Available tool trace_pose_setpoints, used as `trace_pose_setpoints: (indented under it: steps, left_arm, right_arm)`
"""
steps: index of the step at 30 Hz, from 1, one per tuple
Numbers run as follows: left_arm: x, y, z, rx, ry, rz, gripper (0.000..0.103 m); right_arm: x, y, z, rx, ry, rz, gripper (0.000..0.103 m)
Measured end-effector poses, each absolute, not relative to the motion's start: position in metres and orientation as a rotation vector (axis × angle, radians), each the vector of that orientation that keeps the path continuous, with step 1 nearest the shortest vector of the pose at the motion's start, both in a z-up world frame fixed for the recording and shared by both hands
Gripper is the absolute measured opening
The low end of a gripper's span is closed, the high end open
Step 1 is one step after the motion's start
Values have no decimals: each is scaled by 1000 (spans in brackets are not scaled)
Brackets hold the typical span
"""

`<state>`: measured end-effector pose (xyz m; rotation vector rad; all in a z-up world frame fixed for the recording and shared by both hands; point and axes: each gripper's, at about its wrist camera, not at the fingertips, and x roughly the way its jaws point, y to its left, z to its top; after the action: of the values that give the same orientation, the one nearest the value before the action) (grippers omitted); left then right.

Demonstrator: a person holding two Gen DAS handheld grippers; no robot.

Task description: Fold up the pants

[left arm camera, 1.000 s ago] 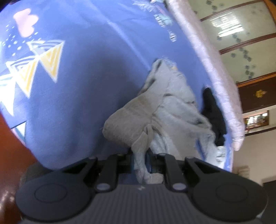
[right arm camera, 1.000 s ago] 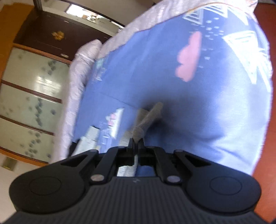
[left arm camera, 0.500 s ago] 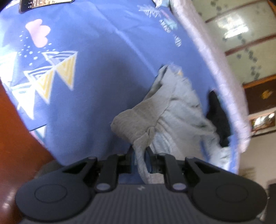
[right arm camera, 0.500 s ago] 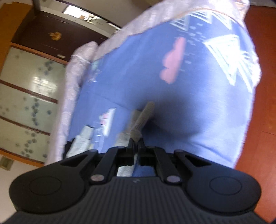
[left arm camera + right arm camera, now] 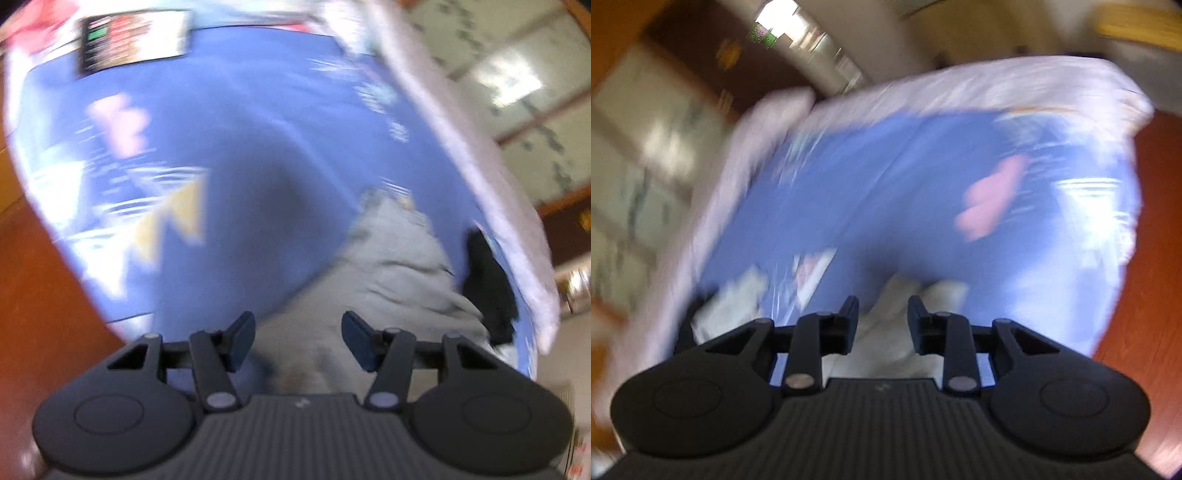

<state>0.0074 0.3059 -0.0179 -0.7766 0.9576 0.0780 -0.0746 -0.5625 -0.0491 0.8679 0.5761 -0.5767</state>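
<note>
Broad bare blue sheet point(image 5: 258, 155) spreads leftward to the bed's edge. The left gripper point(image 5: 298, 339) gapes apart above the grey pants point(image 5: 391, 273), heaped near the right edge beside a black garment point(image 5: 487, 280). The right gripper point(image 5: 882, 325) also stands apart over the pants point(image 5: 886, 332).

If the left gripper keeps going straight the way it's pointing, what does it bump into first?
Most likely the grey pants. The open left gripper points right at that crumpled heap lying on the blue sheet. The picture is blurry, so how far off the pants are is unclear.
</note>
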Motion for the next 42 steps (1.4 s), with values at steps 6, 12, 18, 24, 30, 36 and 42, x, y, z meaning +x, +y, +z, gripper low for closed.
trace_pose_setpoints:
  steps: [6,12,18,24,30,36,42]
  left_arm:
    - [37,231,-18,-637,1016,-104,53]
    - [48,173,-39,-544,1110,-184,53]
    - [54,146,-68,-476,1214,-169,53]
    - [55,144,-68,-465,1220,-160,53]
    - [68,171,-34,-546,1107,-155,54]
    - [115,163,-25,-577,1055,-186,56]
    - [145,143,-44,-597,1083,-233,56]
  right_arm:
    - [-12,-573,-61,598,710,-649,60]
    - [-9,-583,-83,551,843,-584,45]
    - [-29,-569,-66,443,712,-684,11]
    - [-24,-594,-80,515,738,-829,26]
    - [-31,-595,-32,757,534,-666,38]
    - [82,-550,-6,849,606,-298,48]
    - [221,-515,-24,922,779,-286,56]
